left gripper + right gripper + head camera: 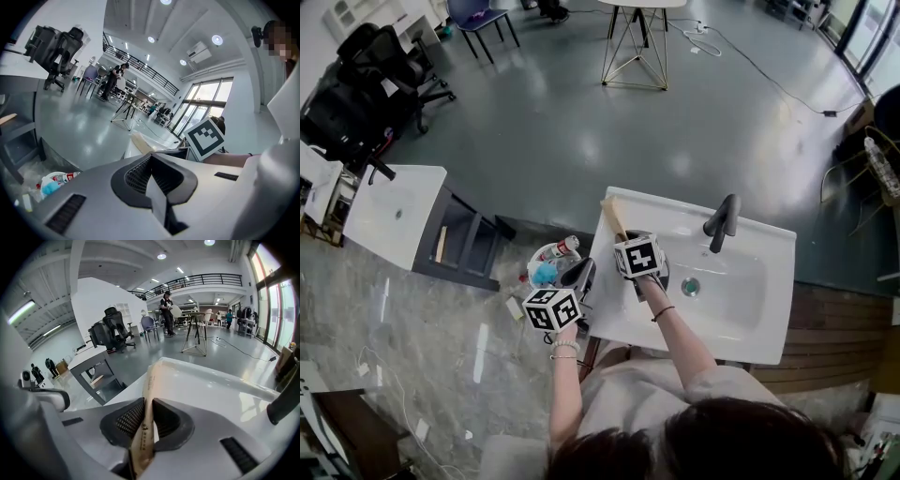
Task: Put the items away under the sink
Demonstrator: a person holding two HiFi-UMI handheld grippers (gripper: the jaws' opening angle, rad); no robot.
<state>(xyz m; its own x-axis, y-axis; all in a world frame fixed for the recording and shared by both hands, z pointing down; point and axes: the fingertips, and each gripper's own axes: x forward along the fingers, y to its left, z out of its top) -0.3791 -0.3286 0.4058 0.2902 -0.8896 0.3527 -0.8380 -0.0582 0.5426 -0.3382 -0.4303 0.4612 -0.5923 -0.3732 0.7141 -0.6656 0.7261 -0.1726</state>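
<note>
My right gripper (pixel 626 240) is over the left end of the white sink (pixel 769 246), shut on a flat tan paper packet (pixel 612 217) that sticks out forward past the sink's back rim. In the right gripper view the packet (pixel 150 383) stands edge-on between the black pads of the gripper (pixel 145 417). My left gripper (pixel 578 274) hangs just left of the sink over the floor, its jaws closed with nothing in them (pixel 152 177). On the floor below lie a red-labelled bottle (pixel 563 247) and a blue item (pixel 546 273) in a clear bag.
A black faucet (pixel 722 222) rises at the sink's back, with the drain (pixel 690 287) in the basin. A second white vanity (pixel 394 211) with open shelves stands to the left. Office chairs (pixel 366 75) and a metal table stand (pixel 635 47) are farther off.
</note>
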